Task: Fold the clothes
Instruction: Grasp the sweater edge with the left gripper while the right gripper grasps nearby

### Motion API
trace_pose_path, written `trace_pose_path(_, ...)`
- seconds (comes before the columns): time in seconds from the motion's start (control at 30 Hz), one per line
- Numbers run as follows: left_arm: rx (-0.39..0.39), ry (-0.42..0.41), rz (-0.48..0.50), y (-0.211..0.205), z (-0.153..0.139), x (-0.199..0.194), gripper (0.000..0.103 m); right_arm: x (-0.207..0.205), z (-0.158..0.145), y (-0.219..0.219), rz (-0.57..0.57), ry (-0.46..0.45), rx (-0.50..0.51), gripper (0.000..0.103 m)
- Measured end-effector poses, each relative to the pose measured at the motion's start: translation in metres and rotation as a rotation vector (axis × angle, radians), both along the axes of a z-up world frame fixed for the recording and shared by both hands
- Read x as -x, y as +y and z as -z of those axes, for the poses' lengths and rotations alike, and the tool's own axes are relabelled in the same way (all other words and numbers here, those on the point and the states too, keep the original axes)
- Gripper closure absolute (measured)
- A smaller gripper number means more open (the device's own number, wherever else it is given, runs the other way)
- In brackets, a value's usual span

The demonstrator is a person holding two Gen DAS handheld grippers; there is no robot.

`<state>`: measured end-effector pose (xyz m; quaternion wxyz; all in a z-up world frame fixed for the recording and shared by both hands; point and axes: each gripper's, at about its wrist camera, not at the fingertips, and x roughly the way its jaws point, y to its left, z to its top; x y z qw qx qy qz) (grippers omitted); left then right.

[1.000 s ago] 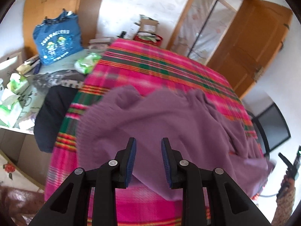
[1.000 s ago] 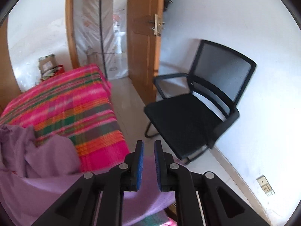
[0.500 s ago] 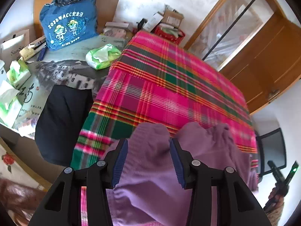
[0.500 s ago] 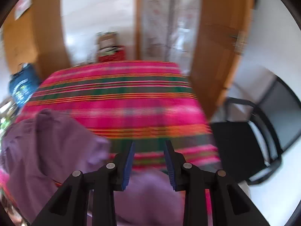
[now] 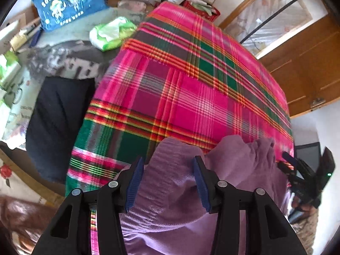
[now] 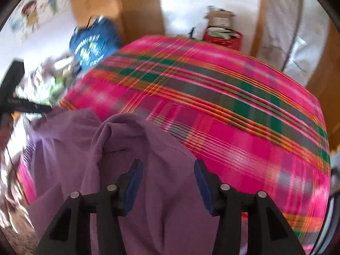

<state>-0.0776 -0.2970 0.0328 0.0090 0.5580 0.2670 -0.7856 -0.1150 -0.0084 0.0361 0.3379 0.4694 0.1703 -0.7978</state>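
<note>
The purple garment (image 5: 223,170) lay bunched at the lower edge of the plaid cloth (image 5: 191,89), in the bottom half of both frames. The left gripper (image 5: 167,182) hung over it, jaws spread, pads clear of the fabric. The right gripper (image 6: 166,182) was opening above the garment's lower centre, gripping nothing.

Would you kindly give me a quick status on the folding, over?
Left gripper open, right gripper opening, both over purple garment, nothing gripped. Garment bunched, unfolded, near edge of plaid blanket. Nothing in the way.
</note>
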Motion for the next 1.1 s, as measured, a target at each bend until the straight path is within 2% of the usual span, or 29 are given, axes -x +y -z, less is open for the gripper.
trace_pose_path(0.1, -0.004, -0.014, 0.006, -0.002, 0.003, 0.005, 0.053, -0.002, 0.008, -0.025, -0.09, 0.065, -0.057, 0.052)
trace_pose_path(0.2, -0.01, -0.031, 0.011, -0.003, 0.006, 0.012, 0.053, 0.001, 0.016, -0.043, -0.158, 0.077, -0.098, 0.049)
trace_pose_path(0.33, 0.011, -0.059, 0.02, 0.0, 0.011, 0.023, 0.053, 0.014, 0.03, -0.052, -0.161, 0.07, -0.169, 0.048)
trace_pose_path(0.53, 0.015, -0.099, 0.024, 0.002, 0.016, 0.036, 0.053, 0.028, 0.038, -0.057, -0.178, 0.01, -0.103, 0.048)
trace_pose_path(0.63, -0.016, -0.102, 0.012, 0.001, 0.017, 0.042, 0.053, 0.03, 0.039, -0.061, -0.201, -0.005, -0.082, 0.048)
trace_pose_path(0.73, -0.078, -0.135, -0.001, 0.0, 0.026, 0.047, 0.053, 0.034, 0.04, -0.063, -0.212, -0.027, -0.064, 0.049)
trace_pose_path(0.87, -0.09, -0.138, -0.01, 0.002, 0.029, 0.046, 0.053, 0.033, 0.038, -0.061, -0.215, -0.065, -0.029, 0.068)
trace_pose_path(0.97, -0.089, -0.142, -0.007, 0.005, 0.03, 0.044, 0.06, 0.027, 0.035, -0.061, -0.218, -0.067, -0.009, 0.093)
trace_pose_path(1.03, -0.094, -0.137, -0.005, 0.007, 0.028, 0.042, 0.07, 0.021, 0.029, -0.059, -0.211, -0.044, 0.006, 0.093)
trace_pose_path(1.1, -0.09, -0.12, -0.001, 0.009, 0.024, 0.037, 0.075, 0.014, 0.021, -0.055, -0.206, -0.022, 0.033, 0.094)
